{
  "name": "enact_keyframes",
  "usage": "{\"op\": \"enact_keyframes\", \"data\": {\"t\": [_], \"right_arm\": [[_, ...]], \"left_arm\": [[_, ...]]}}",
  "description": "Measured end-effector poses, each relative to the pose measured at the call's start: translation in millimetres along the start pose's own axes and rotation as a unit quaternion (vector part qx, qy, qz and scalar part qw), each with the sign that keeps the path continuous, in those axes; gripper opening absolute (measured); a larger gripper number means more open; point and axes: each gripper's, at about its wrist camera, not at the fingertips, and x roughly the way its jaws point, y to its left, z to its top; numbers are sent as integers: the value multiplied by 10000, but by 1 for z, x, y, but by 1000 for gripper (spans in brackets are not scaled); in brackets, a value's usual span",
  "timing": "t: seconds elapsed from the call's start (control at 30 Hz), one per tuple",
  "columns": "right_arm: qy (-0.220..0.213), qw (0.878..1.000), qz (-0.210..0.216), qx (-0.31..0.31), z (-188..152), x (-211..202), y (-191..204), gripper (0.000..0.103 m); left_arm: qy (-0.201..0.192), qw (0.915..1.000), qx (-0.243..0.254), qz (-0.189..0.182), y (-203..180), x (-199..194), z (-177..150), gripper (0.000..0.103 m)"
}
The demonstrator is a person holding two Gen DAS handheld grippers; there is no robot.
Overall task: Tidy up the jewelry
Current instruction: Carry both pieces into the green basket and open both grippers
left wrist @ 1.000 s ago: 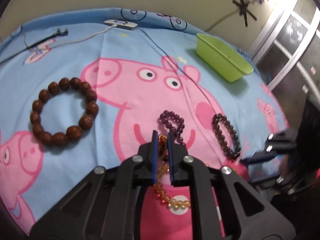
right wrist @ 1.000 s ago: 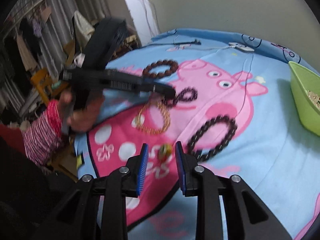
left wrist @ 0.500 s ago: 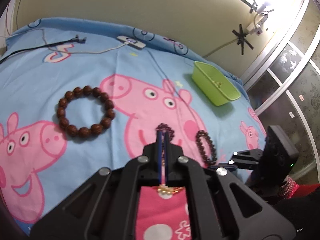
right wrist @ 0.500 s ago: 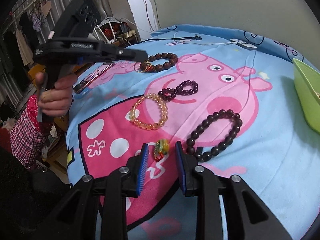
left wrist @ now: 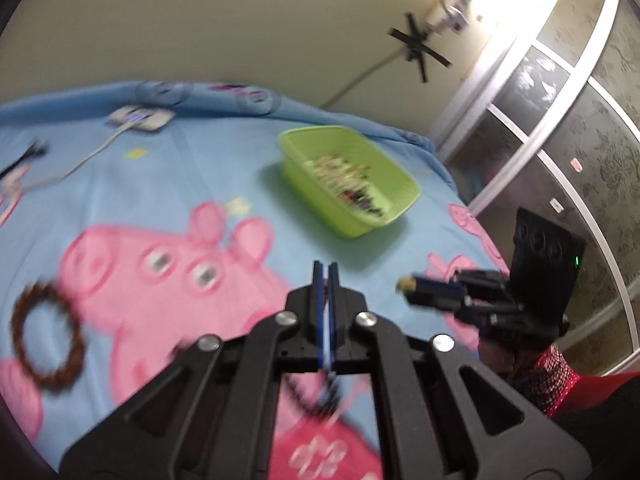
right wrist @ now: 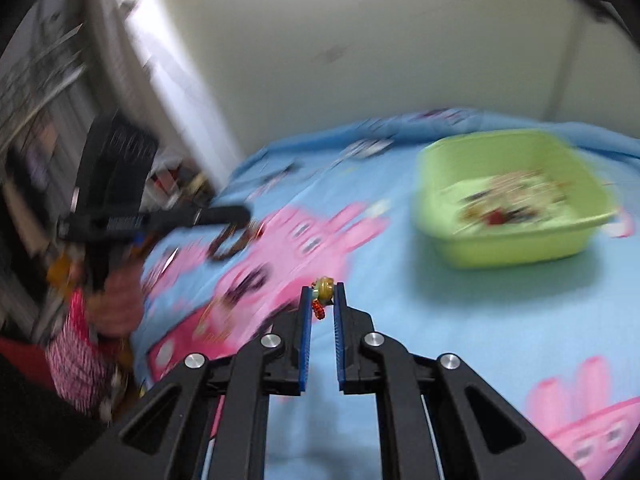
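Note:
My left gripper (left wrist: 325,274) is shut and raised over the pig-print bedsheet (left wrist: 160,184), with a sliver of a small red-and-gold piece pinched between its pads. The right wrist view shows the left gripper (right wrist: 244,213) at the left, gripped by a person's hand (right wrist: 116,292). My right gripper (right wrist: 323,294) is shut on a yellow-green trinket (right wrist: 324,289) with red beads hanging from it. It shows to the right in the left wrist view as the right gripper (left wrist: 404,286). A green tub (left wrist: 400,216), also the green tub (right wrist: 520,248), holds several jewelry pieces. A brown bead bracelet (left wrist: 76,356) lies left.
A white charger (left wrist: 140,118) and its cable lie near the far edge of the bed. A cream wall rises behind the bed, and glass-panelled doors (left wrist: 560,140) stand to the right. Cluttered shelves (right wrist: 40,80) fill the left. Both views are motion-blurred.
Both grippers have closed and lifted off the sheet, then swung toward the green tub. The right one picked up the yellow-green trinket that lay between its open fingers.

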Motion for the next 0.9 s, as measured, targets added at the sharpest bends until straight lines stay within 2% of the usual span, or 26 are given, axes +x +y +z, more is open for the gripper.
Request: {"op": "enact_keyframes", "data": {"t": [0.07, 0.2, 0.37, 0.4, 0.43, 0.5, 0.6, 0.7, 0.77, 0.83, 0.9], "right_arm": [[-293, 9990, -209, 271, 16, -15, -24, 0], [-578, 9954, -555, 520, 38, -24, -56, 0], [-779, 9918, -648, 775, 50, -14, -84, 0], [-812, 9901, -702, 902, 51, -12, -90, 4], [-872, 9882, -763, 1001, 51, -14, -94, 14], [-1128, 9844, -778, 1106, 50, -24, -97, 17], [-1427, 9821, -781, 949, 50, -42, -89, 17], [-1590, 9815, -555, 908, 54, -52, -79, 17], [-1576, 9834, -377, 817, 55, -54, -69, 22], [-1477, 9865, -126, 700, 57, -48, -54, 32], [-1317, 9896, 160, 554, 53, -44, -38, 32]], "left_arm": [[60, 9998, 144, -132, -13, 21, 21, 1], [216, 9990, 292, -268, -33, 66, 59, 1], [435, 9985, 326, -116, -43, 112, 85, 1], [555, 9980, 296, 17, -43, 125, 88, 1], [653, 9974, 290, 95, -43, 131, 90, 1], [747, 9965, 276, 251, -42, 138, 93, 1], [510, 9982, 264, 162, -39, 118, 96, 1], [207, 9994, 224, 162, -35, 86, 98, 1], [-39, 9996, 225, 174, -31, 57, 96, 1], [-317, 9989, 194, 274, -25, 25, 87, 1], [-569, 9972, 132, 459, -13, -12, 68, 1]]}}
